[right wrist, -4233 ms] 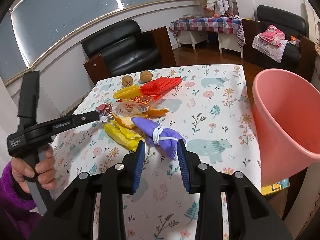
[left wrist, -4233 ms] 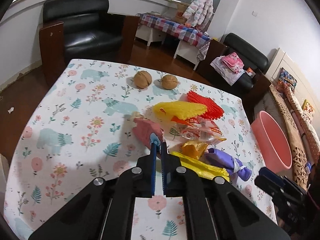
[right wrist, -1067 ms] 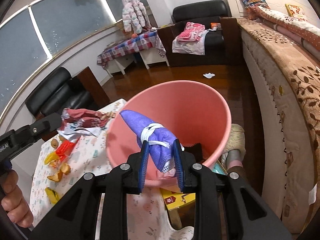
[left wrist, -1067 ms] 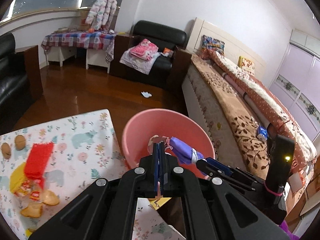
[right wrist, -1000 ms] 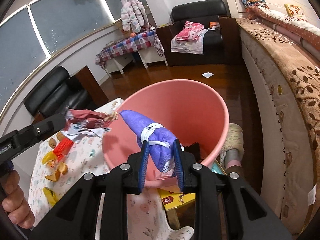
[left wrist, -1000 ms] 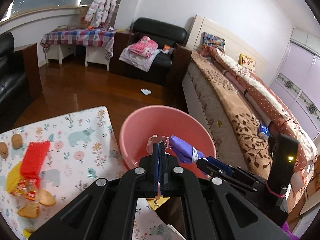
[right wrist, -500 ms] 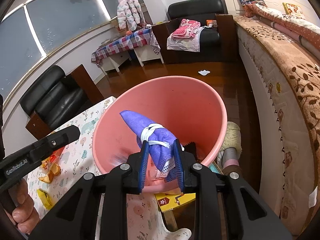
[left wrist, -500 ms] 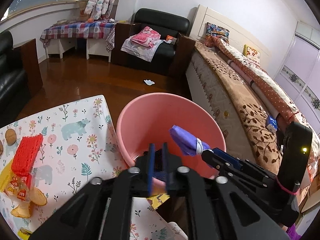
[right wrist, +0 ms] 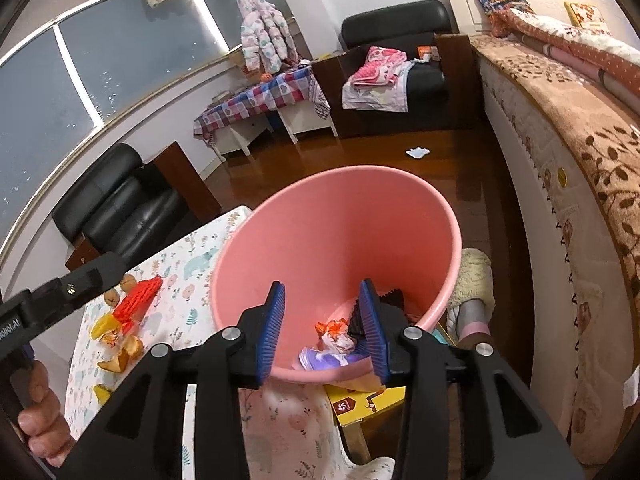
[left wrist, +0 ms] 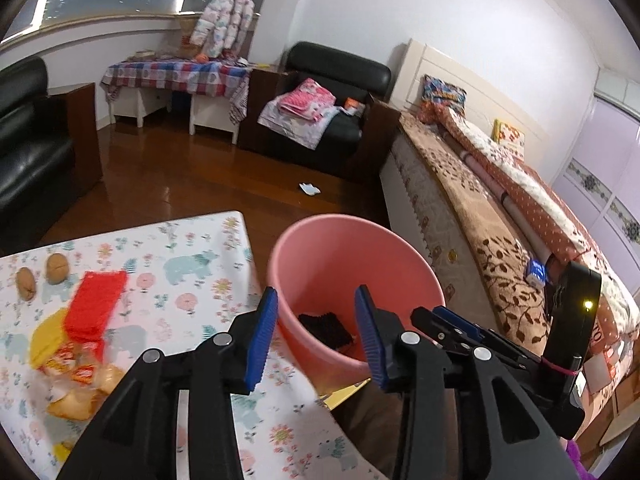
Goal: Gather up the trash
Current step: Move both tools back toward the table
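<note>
A pink bin (left wrist: 344, 256) (right wrist: 340, 232) stands off the table's right edge. On its bottom lie a purple bundle (right wrist: 324, 359), a crumpled wrapper (right wrist: 334, 330) and something black (left wrist: 326, 328). My left gripper (left wrist: 316, 336) hangs over the bin's near rim, its jaws opening with nothing between them. Above the bin's mouth my right gripper (right wrist: 324, 332) is opening too, empty. Red and yellow wrappers (left wrist: 90, 312) (right wrist: 134, 306) and orange scraps (left wrist: 80, 396) remain on the floral tablecloth (left wrist: 192, 264).
Two walnuts (left wrist: 42, 274) sit at the table's far left. A yellow box (right wrist: 360, 402) lies under the bin's near side. A bed (left wrist: 500, 208) runs along the right, black armchairs (right wrist: 120, 208) and a wooden floor lie beyond. A hand (right wrist: 44, 428) holds the left gripper's handle.
Both grippers have opened over the bin. The reddish wrapper has left the left gripper and the purple bundle has dropped from the right one to the bin's bottom. The left gripper drew back toward the table.
</note>
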Demonstrator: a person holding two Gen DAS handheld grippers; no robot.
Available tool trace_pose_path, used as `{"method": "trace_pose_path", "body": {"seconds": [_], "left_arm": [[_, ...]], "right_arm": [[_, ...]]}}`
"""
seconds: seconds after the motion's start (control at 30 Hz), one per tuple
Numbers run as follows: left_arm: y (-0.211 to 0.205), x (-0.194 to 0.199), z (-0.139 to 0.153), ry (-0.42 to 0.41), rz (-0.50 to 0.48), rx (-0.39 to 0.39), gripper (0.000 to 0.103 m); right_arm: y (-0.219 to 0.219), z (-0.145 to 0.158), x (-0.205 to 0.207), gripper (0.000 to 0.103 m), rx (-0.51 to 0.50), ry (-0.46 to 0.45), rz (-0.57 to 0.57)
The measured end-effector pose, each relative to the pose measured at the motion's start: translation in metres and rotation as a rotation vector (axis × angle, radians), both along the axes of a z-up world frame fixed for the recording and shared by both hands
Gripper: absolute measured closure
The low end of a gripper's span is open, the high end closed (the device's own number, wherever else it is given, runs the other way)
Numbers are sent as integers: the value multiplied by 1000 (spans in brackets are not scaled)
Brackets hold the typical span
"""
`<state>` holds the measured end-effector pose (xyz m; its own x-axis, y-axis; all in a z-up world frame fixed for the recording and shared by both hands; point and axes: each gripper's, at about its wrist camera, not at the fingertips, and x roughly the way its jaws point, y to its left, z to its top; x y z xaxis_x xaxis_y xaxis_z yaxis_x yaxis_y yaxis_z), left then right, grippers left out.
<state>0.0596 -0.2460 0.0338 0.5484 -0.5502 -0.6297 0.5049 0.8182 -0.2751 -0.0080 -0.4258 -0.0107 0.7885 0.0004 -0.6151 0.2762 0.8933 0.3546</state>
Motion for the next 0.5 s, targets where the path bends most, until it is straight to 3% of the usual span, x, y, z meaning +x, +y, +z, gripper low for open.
{"method": "trace_pose_path", "body": {"seconds": [0.23, 0.5], "left_arm": [[56, -13, 14, -22, 107, -19, 61], [137, -34, 25, -55, 264, -9, 57]], "right_arm": [[26, 17, -8, 63, -30, -38, 53], [74, 21, -10, 63, -35, -53, 191]]}}
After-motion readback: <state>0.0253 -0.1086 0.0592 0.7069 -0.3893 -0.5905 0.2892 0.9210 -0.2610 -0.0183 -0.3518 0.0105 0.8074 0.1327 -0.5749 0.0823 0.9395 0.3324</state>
